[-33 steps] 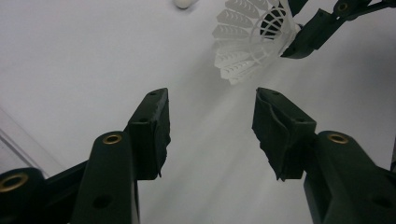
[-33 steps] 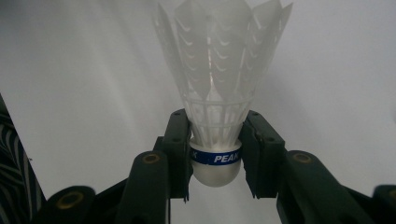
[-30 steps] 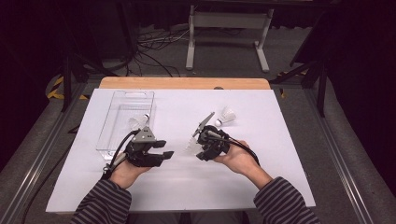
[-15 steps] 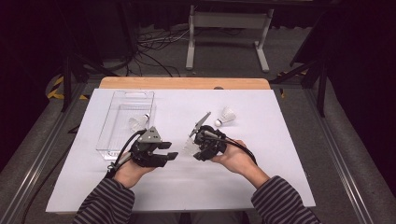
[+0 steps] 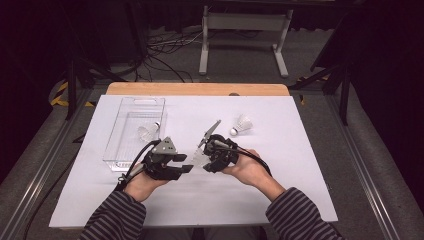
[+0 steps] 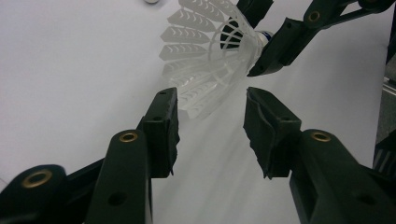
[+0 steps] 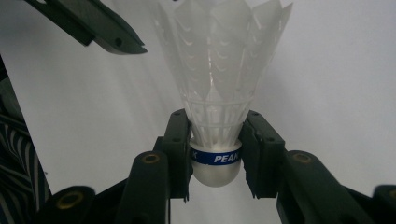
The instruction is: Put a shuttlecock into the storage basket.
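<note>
My right gripper [image 7: 215, 116] is shut on the rounded cork base of a white plastic shuttlecock [image 7: 219, 70], at its blue band, with the skirt pointing away. In the high view that shuttlecock [image 5: 198, 158] hangs between the right gripper [image 5: 206, 160] and the left gripper [image 5: 186, 165], over the middle of the white table [image 5: 280, 190]. My left gripper [image 6: 210, 100] faces the skirt [image 6: 205, 51]. Its jaws have just been closing. The skirt's rim sits between their tips, and the pads do not press on it.
A clear plastic tray [image 5: 116, 142] lies at the left with one shuttlecock [image 5: 148, 131] inside. Another shuttlecock [image 5: 243, 125] lies on the table behind the right hand. A metal stand and cables are on the floor beyond the table's far wooden edge.
The two grippers have come closer together: the left moved right toward the shuttlecock, the right shifted slightly left with it. The left jaws have narrowed.
</note>
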{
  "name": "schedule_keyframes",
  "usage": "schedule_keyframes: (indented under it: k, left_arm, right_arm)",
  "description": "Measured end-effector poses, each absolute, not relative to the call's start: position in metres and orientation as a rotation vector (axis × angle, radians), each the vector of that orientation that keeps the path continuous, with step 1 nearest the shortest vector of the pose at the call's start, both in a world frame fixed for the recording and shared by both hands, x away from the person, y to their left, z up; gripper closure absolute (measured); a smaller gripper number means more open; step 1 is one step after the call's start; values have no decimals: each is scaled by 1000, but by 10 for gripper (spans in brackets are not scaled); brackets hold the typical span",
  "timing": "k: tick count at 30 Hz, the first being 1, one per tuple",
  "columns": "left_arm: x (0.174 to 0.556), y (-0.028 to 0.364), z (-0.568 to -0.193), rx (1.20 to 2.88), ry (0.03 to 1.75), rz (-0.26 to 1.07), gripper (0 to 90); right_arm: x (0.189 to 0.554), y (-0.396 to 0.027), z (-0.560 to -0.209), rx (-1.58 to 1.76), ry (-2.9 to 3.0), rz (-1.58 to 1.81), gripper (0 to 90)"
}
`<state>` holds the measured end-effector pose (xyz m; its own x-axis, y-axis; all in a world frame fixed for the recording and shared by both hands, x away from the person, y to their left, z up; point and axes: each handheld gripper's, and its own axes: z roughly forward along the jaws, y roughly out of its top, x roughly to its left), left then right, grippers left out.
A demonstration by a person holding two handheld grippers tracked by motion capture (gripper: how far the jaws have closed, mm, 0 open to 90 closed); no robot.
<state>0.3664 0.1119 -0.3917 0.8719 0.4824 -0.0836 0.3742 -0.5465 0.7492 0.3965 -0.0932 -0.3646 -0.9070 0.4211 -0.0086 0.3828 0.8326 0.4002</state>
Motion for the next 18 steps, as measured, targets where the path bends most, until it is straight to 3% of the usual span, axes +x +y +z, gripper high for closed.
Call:
schedule_keyframes:
  k: [18]
  left_arm:
    - [365,109,-392,2236,564,154,773]
  right_arm:
    - [395,-81,-365,619,2933,594,659]
